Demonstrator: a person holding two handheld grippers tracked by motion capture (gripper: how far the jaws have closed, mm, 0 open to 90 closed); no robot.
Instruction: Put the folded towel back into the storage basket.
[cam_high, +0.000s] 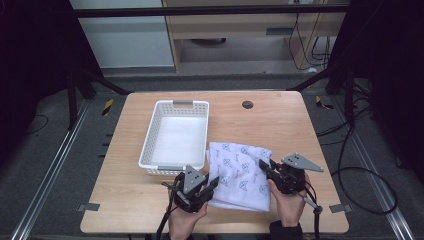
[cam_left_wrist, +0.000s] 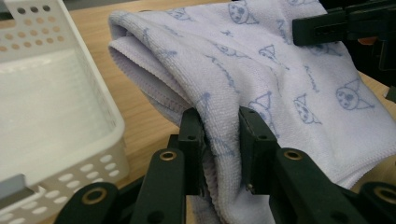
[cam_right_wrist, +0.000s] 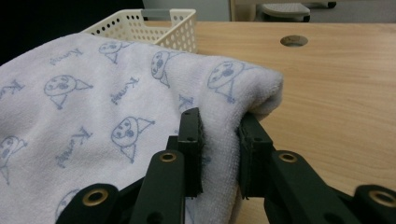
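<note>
A folded white towel (cam_high: 243, 176) printed with small blue cartoon faces hangs between my two grippers, a little above the wooden table (cam_high: 280, 120). My left gripper (cam_high: 212, 184) is shut on the towel's left edge, and its black jaws pinch the bunched cloth (cam_left_wrist: 223, 135) in the left gripper view. My right gripper (cam_high: 264, 166) is shut on the towel's right edge (cam_right_wrist: 219, 140), near a rolled fold. The right gripper's jaw (cam_left_wrist: 327, 29) also shows at the top right of the left gripper view.
A white perforated plastic basket (cam_high: 151, 137) stands empty on the table, just left of and behind the towel. A round cable hole (cam_high: 247, 104) sits near the table's far edge. Dark floor and cables surround the table.
</note>
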